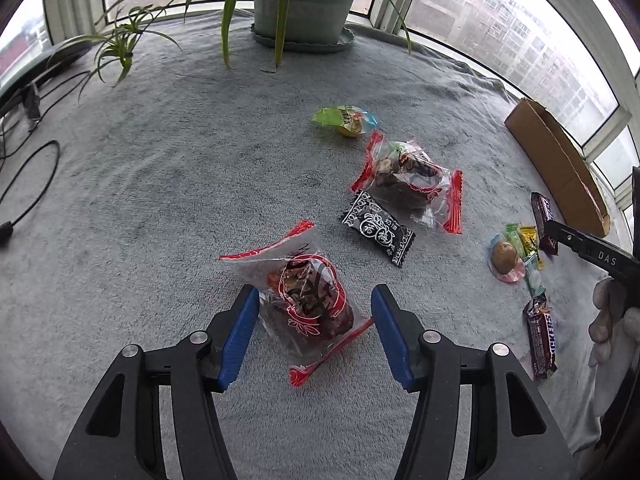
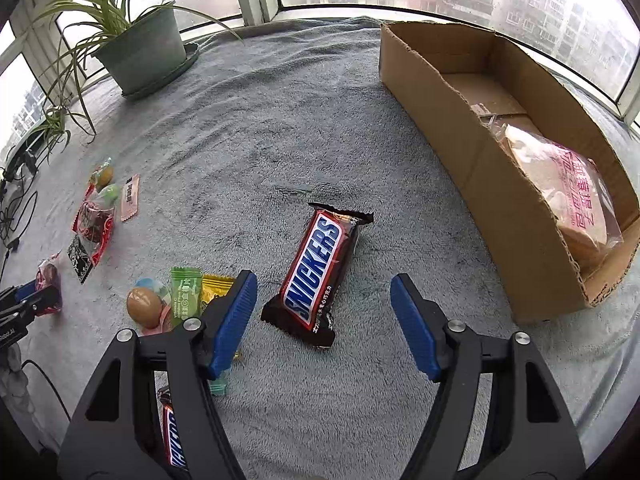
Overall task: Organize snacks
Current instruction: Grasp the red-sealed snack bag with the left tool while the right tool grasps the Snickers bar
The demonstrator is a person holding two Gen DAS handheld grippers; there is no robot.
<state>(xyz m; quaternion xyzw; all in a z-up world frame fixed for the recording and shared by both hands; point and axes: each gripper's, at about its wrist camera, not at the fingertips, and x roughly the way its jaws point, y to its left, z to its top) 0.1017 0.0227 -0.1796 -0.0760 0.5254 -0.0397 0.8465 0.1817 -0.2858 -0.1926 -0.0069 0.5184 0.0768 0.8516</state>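
My left gripper (image 1: 314,300) is open, its blue pads on either side of a clear red-printed snack bag (image 1: 308,300) lying on the grey blanket. A second such bag (image 1: 412,178), a black candy (image 1: 378,228) and a green-wrapped jelly (image 1: 346,120) lie beyond it. My right gripper (image 2: 324,292) is open around the near end of a Snickers bar (image 2: 318,272). A cardboard box (image 2: 480,168) at the right holds a pink bread bag (image 2: 568,196). A second Snickers (image 2: 172,436) lies under the right gripper's left arm.
A potted spider plant (image 1: 300,4) stands at the back by the window. Cables (image 1: 32,184) lie at the left edge. An egg snack (image 2: 144,306) and green and yellow sachets (image 2: 186,290) lie left of the right gripper.
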